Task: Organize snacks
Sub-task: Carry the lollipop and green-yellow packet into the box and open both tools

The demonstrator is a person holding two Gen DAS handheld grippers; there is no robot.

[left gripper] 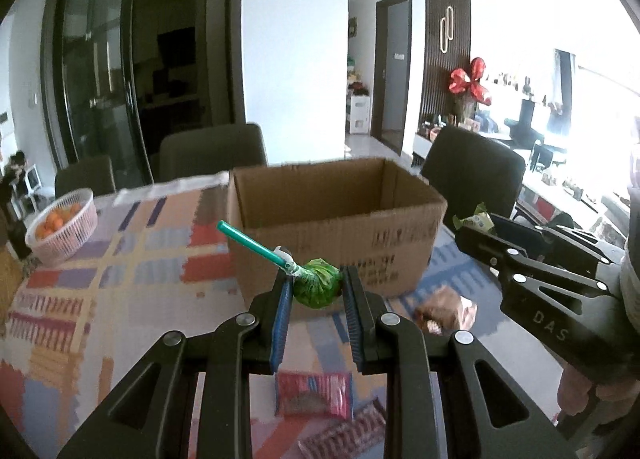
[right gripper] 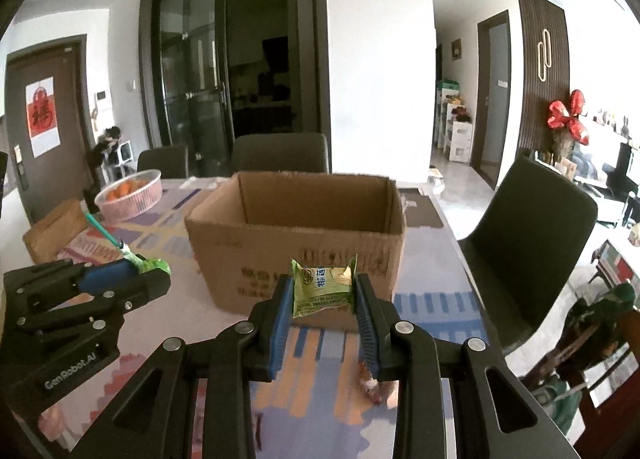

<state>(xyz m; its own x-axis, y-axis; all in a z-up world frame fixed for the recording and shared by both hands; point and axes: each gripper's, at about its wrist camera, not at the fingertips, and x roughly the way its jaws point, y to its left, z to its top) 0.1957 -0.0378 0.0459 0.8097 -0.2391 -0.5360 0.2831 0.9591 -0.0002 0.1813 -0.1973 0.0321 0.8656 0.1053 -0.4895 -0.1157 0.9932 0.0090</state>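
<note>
My left gripper [left gripper: 317, 287] is shut on a green-wrapped lollipop [left gripper: 318, 288] with a teal stick, held above the table just in front of an open, empty cardboard box [left gripper: 332, 227]. My right gripper [right gripper: 322, 291] is shut on a green snack packet [right gripper: 322, 289], held in front of the same box [right gripper: 296, 255]. The right gripper shows in the left wrist view [left gripper: 476, 225] at the box's right. The left gripper shows in the right wrist view [right gripper: 136, 271] at the box's left.
A pink basket of oranges [left gripper: 62, 225] sits at the table's far left. Red snack packets [left gripper: 314, 395] and a brown wrapped snack [left gripper: 444, 309] lie on the patterned tablecloth below the grippers. Dark chairs [right gripper: 528, 243] stand around the table. A flat cardboard piece [right gripper: 52, 231] lies at left.
</note>
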